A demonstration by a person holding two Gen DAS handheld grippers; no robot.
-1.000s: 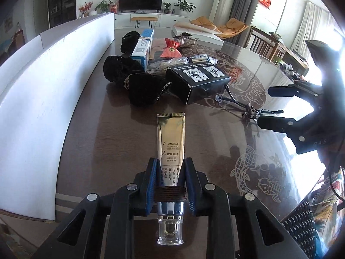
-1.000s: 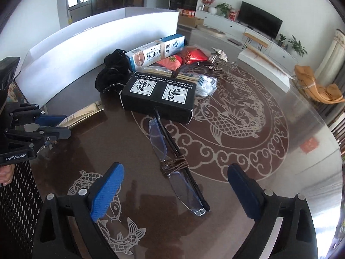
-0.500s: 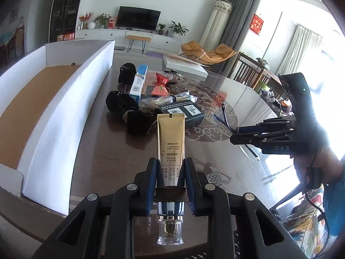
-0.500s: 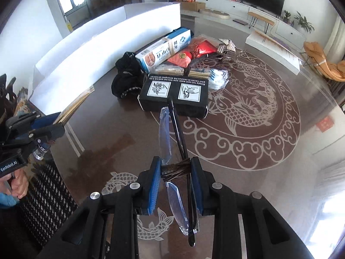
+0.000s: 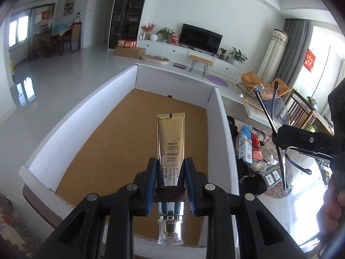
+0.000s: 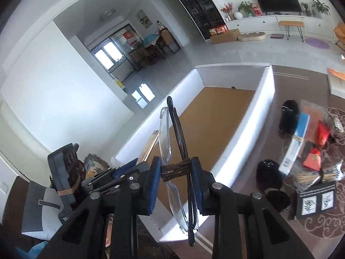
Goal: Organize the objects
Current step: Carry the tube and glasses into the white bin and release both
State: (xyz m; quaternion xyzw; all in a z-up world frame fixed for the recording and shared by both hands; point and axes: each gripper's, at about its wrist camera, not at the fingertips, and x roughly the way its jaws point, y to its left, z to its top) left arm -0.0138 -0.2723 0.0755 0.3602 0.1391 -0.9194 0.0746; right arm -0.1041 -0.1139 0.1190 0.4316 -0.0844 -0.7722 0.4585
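Left tool (image 5: 170, 180): pinched on a gold eye-cream tube (image 5: 171, 139), the blue pads (image 5: 151, 183) pressing its lower body where a dark band wraps it; the clear cap (image 5: 170, 231) points back toward the camera.
Tube's place: held in the air above the brown floor of a white-walled cardboard box (image 5: 220, 112), crimped end pointing toward the far wall.
Right tool (image 6: 175, 178): clamped on a pair of folded rimless glasses (image 6: 172, 142) at a brown band around their middle (the jaws have just been closing, and the glasses sit between them).
Glasses' place: aloft near the box's near corner (image 6: 183, 233), lenses and dark temples running up and away from the pads; in the left wrist view the same glasses (image 5: 271, 108) show at the right edge, beyond the box wall.
Box: open-topped, standing on the dark patterned surface (image 6: 280, 99), nothing visible on its floor.
Left on the surface: a black printed box (image 6: 315, 200), a blue-and-white carton (image 6: 295, 144), red packets (image 6: 312, 161), black pouches (image 6: 269, 174) and clear wrapped items, clustered just beside the box's right wall.
Person: a hand (image 5: 332, 215) shows at the lower right of the left wrist view.
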